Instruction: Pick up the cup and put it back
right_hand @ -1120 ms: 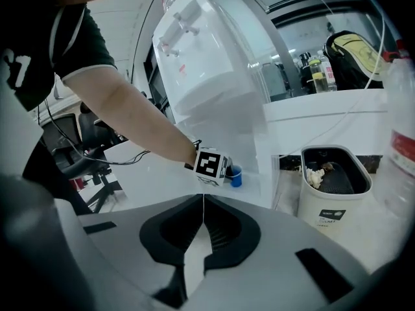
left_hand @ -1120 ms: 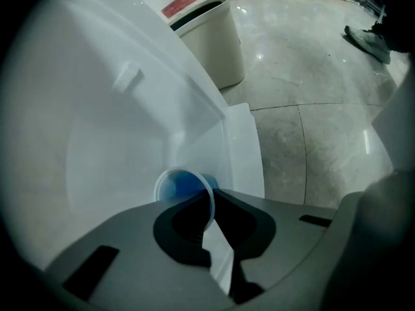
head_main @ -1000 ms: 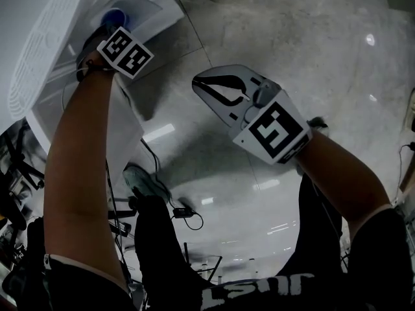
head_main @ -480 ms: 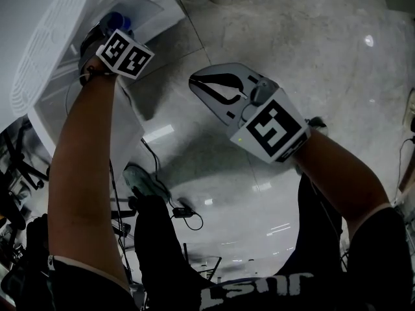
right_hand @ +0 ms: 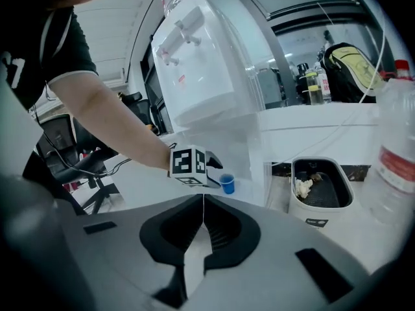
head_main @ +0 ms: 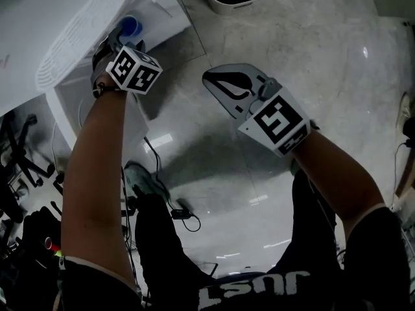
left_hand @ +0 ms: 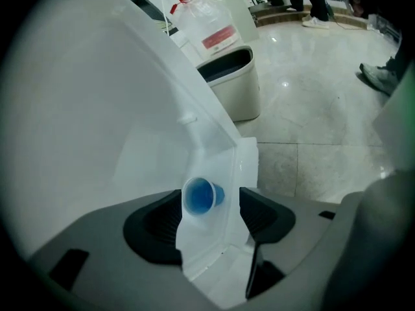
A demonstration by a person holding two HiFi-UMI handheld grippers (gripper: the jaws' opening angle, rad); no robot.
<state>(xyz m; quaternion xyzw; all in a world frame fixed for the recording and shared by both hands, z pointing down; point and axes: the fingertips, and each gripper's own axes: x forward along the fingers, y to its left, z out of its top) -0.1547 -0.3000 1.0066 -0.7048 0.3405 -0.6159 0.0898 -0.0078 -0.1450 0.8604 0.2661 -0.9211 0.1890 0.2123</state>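
Cup (left_hand: 202, 195) stands upright on the white ledge (left_hand: 214, 264), so it looks put back. The left gripper (left_hand: 211, 206) has just been opening its 2 jaws wide. The cup shows between them, not touched. It should pull straight away without bumping the cup. The right gripper (right_hand: 203, 220) is closed on nothing.

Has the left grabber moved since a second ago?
Yes. The left gripper has pulled back from the blue cup on the white ledge, toward the person. Its jaws have just been opening; the cup stands free ahead of them.
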